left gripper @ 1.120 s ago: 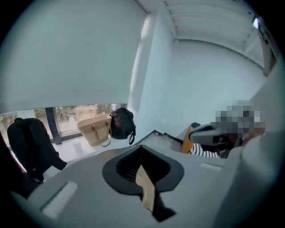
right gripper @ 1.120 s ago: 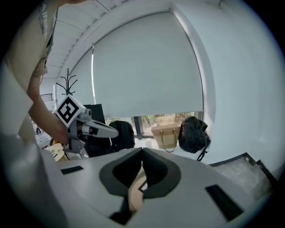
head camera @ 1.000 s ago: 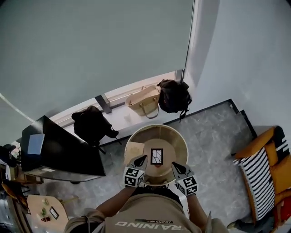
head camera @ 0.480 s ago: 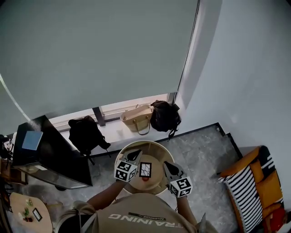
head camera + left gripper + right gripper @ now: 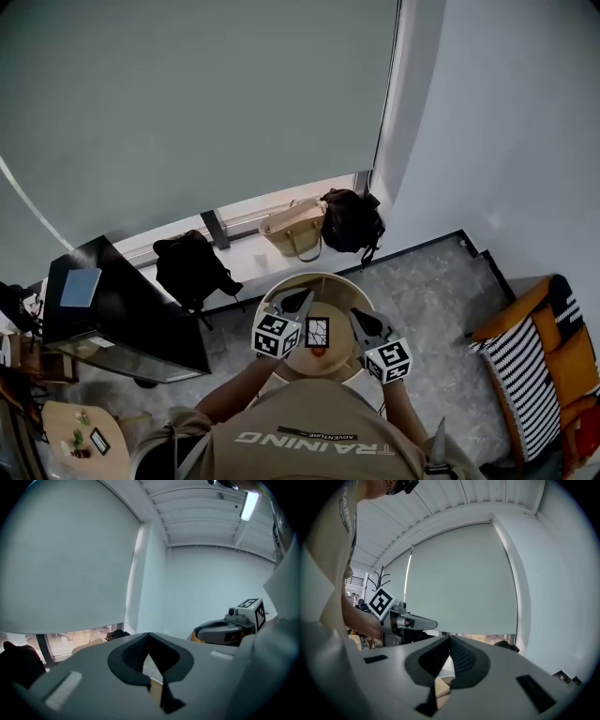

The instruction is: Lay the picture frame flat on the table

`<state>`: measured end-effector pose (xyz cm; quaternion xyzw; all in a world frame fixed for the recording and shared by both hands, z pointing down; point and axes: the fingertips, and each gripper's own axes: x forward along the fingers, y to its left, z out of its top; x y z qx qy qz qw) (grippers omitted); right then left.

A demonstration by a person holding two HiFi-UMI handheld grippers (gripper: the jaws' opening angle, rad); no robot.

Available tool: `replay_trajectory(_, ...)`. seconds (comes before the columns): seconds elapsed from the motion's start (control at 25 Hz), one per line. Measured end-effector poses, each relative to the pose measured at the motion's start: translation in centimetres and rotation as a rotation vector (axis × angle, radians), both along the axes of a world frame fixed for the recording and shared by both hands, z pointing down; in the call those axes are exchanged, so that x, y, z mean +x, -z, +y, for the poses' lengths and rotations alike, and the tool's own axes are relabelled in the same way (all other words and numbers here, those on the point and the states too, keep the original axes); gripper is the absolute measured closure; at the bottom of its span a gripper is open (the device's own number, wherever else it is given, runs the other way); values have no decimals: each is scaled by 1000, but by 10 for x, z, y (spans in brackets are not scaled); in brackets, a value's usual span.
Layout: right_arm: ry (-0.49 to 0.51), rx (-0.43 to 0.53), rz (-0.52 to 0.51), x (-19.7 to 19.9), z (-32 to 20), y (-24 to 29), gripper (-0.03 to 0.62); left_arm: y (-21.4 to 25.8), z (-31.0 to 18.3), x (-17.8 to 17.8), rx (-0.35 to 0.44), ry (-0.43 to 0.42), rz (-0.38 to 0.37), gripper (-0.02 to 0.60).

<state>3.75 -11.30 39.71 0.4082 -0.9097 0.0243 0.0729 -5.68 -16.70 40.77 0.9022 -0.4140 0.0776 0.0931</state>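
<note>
A small black picture frame (image 5: 317, 331) with a white line drawing sits near the middle of the round tan table (image 5: 337, 289), a small red thing at its near edge. From above I cannot tell whether it stands or lies. My left gripper (image 5: 301, 298) hovers just left of the frame, my right gripper (image 5: 356, 316) just right of it. Both point away from me, and neither touches the frame. In the left gripper view the left gripper (image 5: 149, 634) has its jaws together and empty. In the right gripper view the right gripper (image 5: 450, 637) is shut on nothing too.
A tan handbag (image 5: 294, 226), a black bag (image 5: 352, 220) and a black backpack (image 5: 192, 267) lie by the window behind the table. A black cabinet (image 5: 122, 314) stands to the left, an orange striped chair (image 5: 548, 361) to the right and a small side table (image 5: 80, 441) at the bottom left.
The head view has swung about, so the whole scene shifts in the picture. Both grippers stay shut on either side of the frame, which has not moved on the table.
</note>
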Motion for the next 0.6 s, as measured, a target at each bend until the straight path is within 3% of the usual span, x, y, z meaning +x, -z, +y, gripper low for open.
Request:
replay_trajectory(0.32, 56, -30, 25, -2, 5, -3, 588, 9, 1, 8, 23, -21, -29, 574)
replay_trajectory(0.6, 43, -25, 22, -2, -1, -5, 588, 22, -16, -8, 50, -7, -60, 574)
